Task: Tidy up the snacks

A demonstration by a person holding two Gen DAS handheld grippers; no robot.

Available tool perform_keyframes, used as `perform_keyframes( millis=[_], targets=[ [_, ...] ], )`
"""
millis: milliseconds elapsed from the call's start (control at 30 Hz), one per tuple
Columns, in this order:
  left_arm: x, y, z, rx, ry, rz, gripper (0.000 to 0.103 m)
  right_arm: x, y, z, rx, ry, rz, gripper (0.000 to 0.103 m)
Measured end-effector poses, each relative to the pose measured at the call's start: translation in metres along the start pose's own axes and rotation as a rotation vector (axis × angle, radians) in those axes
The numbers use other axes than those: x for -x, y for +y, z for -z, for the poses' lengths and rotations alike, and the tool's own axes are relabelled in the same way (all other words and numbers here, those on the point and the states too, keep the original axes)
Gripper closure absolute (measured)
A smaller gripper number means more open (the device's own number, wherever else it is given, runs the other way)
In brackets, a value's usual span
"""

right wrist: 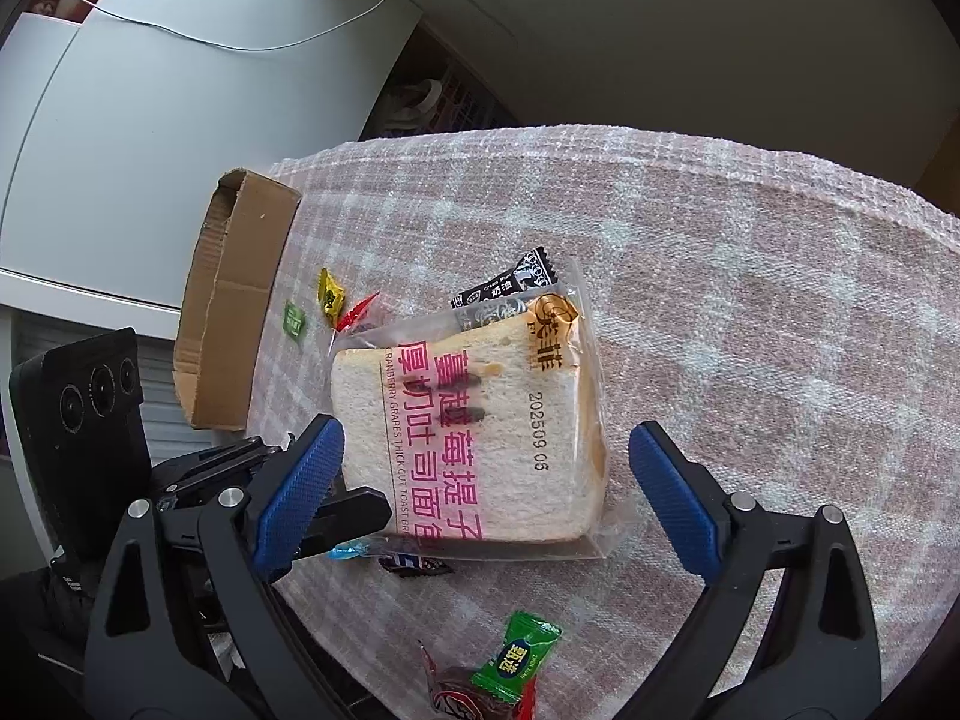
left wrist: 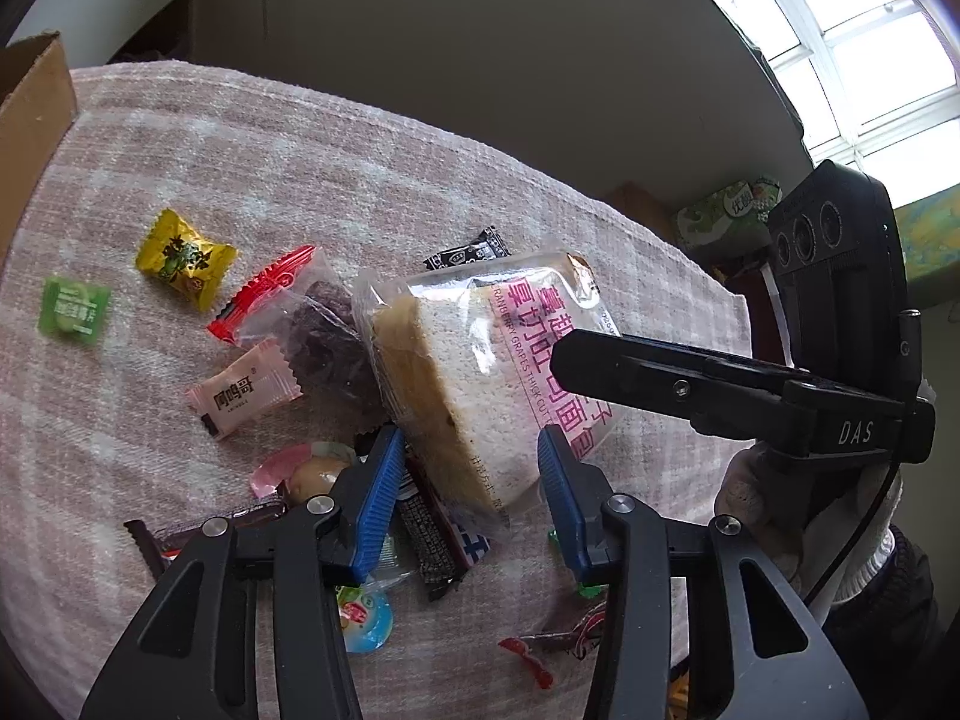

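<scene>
A: Toast bread packet [right wrist: 480, 420], cranberry thick-cut per its label, lies at centre frame in the right wrist view, flat on the pink plaid cloth [right wrist: 750, 300], partly on top of smaller snacks. In the left wrist view it sits centre-right, its near corner between the blue pads.

B: Handling?

A: Judged light and soft. The slice will crush under a hard pinch, and the clear film looks slick. Best hold is probably across the slice's thickness at the crust edge, or on the sealed film margin at the lower edge, with light pressure.

B: Grippers?

A: Right gripper [right wrist: 486, 480] is spread wide, wider than the packet, holding nothing. Left gripper [left wrist: 465, 468] is open too, straddling the near corner; contact cannot be told.

B: Destination?

A: Cardboard box [right wrist: 234, 300], left of centre in the right wrist view, is my guess. Loose pieces nearby: yellow candy [left wrist: 183, 258], pink candy [left wrist: 243, 396].
</scene>
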State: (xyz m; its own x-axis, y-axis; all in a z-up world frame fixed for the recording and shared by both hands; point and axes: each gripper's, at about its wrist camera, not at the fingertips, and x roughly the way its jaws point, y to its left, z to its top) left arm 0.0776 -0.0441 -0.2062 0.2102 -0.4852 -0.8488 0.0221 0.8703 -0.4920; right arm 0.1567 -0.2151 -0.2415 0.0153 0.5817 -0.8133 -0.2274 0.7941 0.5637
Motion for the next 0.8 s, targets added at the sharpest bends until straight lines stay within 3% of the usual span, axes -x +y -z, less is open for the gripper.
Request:
perform_keyframes(
  millis=[267,500,800],
  targets=[
    [-0.005,-0.006,-0.001,-0.027,-0.007,-0.004,0.061,0.001,-0.003,0.001,-0.007,0.007,0.041,0.032],
    [-0.007,-0.018,-0.001,-0.056,-0.029,-0.012,0.061,0.014,0.003,0.006,0.004,-0.004,0.049,0.035],
    [0.038,-0.008,0.005,-0.067,-0.106,-0.027,0.061,0.027,0.052,0.001,0.091,-0.037,0.066,0.036]
  ],
)
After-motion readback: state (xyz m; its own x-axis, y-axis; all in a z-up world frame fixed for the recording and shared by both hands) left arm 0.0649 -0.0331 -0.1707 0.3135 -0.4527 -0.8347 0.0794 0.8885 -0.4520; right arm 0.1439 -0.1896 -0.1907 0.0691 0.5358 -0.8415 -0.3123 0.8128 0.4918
